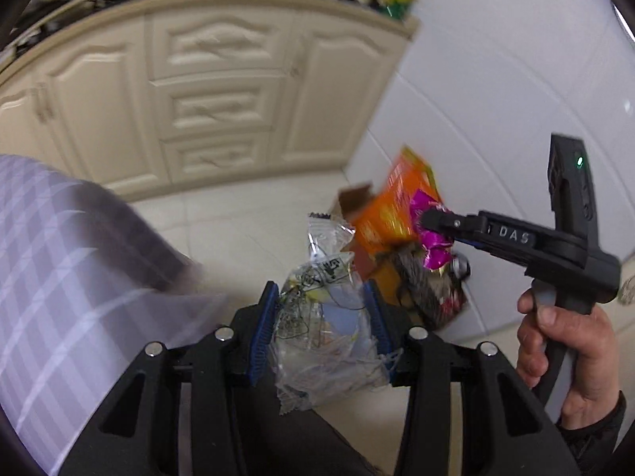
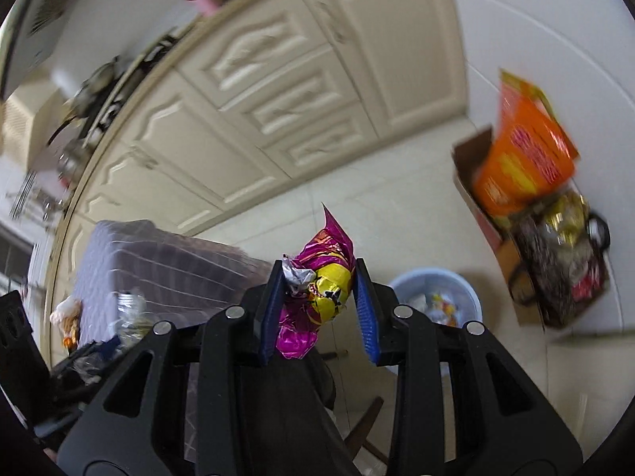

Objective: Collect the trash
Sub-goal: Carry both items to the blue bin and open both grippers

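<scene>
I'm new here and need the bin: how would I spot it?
Find the cream cabinets, then the tiled floor below them. The pale blue round bin stands there, already holding wrappers, unlike the open cardboard box by the wall.

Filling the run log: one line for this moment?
left gripper: clear crinkled plastic wrapper | right gripper: magenta-yellow foil wrapper | pale blue bin: ahead

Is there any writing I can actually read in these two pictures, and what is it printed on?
"DAS": on the black body of the right gripper, seen from the left wrist.
Clear wrapper in the left gripper: dark print, too crumpled to read.
Orange box: yellow and red lettering, blurred.
Pink wrapper: print unreadable.
</scene>
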### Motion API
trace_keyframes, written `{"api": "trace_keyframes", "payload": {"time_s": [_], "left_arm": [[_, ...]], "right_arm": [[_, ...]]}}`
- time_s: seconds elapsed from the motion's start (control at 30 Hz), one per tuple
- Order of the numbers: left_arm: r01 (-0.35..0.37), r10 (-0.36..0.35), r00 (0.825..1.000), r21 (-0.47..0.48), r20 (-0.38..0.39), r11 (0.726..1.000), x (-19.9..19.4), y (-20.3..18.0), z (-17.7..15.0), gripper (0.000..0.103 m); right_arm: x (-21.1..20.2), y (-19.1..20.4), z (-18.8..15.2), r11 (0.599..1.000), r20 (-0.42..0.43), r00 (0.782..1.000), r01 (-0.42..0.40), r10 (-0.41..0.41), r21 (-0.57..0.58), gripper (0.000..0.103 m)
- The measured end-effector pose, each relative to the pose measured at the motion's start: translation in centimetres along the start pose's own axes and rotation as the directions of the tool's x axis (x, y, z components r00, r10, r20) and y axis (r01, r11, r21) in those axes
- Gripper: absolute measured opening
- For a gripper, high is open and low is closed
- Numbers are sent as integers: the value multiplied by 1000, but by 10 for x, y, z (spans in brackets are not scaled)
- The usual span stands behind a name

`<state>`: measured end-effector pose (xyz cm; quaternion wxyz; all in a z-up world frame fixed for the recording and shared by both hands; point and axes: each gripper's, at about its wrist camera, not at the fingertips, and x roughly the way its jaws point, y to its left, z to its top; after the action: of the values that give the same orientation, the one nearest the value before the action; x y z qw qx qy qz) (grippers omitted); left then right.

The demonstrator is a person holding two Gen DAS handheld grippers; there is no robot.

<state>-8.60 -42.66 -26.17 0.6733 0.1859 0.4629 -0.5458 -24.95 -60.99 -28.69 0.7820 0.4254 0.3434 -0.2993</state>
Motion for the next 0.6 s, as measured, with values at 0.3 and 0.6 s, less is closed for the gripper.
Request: {"api": "trace_keyframes", "payload": {"time_s": [0.3, 0.6], "left_arm": [[6, 7, 979, 67, -202, 998, 100, -34, -1, 43], [49, -22, 958, 85, -284, 995, 151, -48, 5, 48]], "right_arm": [[15, -59, -12, 993, -50, 998, 47, -42, 104, 34], [28, -87, -18, 985, -90, 995, 67, -53, 162, 41]]}}
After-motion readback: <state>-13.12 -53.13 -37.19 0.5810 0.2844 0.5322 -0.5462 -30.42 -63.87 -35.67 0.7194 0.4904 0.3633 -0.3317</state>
